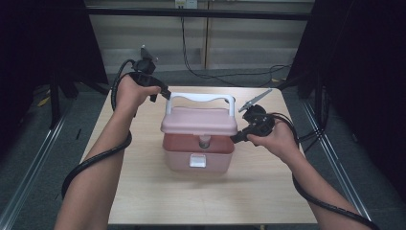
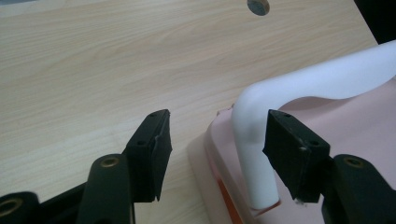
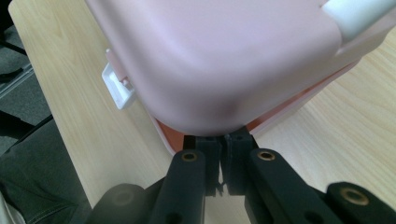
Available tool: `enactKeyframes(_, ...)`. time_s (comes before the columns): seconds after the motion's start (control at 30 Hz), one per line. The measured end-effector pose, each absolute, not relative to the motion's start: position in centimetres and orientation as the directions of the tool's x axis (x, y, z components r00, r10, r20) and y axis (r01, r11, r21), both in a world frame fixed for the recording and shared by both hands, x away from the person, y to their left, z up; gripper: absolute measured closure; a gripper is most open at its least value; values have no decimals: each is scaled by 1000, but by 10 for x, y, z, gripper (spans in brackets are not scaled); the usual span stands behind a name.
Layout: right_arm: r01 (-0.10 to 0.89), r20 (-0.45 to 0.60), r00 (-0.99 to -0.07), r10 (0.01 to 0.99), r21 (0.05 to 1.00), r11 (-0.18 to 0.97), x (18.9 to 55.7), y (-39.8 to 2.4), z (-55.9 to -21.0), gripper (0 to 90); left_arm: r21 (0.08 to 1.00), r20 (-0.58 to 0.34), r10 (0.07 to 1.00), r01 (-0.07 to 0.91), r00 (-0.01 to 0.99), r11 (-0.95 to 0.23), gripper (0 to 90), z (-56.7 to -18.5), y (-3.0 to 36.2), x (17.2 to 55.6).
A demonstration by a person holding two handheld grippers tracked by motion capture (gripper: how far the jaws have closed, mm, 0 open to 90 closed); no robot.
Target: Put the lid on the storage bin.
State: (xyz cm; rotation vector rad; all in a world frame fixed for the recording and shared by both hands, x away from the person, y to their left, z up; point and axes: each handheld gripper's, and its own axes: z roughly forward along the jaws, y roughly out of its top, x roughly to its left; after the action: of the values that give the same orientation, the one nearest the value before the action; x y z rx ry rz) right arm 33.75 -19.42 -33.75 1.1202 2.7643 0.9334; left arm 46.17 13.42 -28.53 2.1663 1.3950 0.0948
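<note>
Pink box (image 1: 198, 139), long axis across table, latch toward person, left tongs (image 2: 215, 140) open astride handle (image 2: 299, 88), right tongs (image 3: 219, 154) seemingly closed under lid.

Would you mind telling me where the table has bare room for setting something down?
The table is bare along its near edge, in front of the pink box, and in strips left and right of it. The middle is crowded: the box, with the left gripper and right gripper beside it.

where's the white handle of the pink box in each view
High view: the white handle arches over the back of the pink lid, centre.
Left gripper view: its corner stands right of centre, between the open jaws.
Right gripper view: one end at the top right corner.
Shared landmark: the pink lid.
</note>
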Motion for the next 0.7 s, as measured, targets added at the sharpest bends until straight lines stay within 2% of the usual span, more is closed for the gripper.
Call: enactKeyframes(0.7, 625, 192, -750, 633, 519, 583, 329, -193, -346, 816, 508, -237, 855, 809, 461, -295, 345, -291, 146, 455)
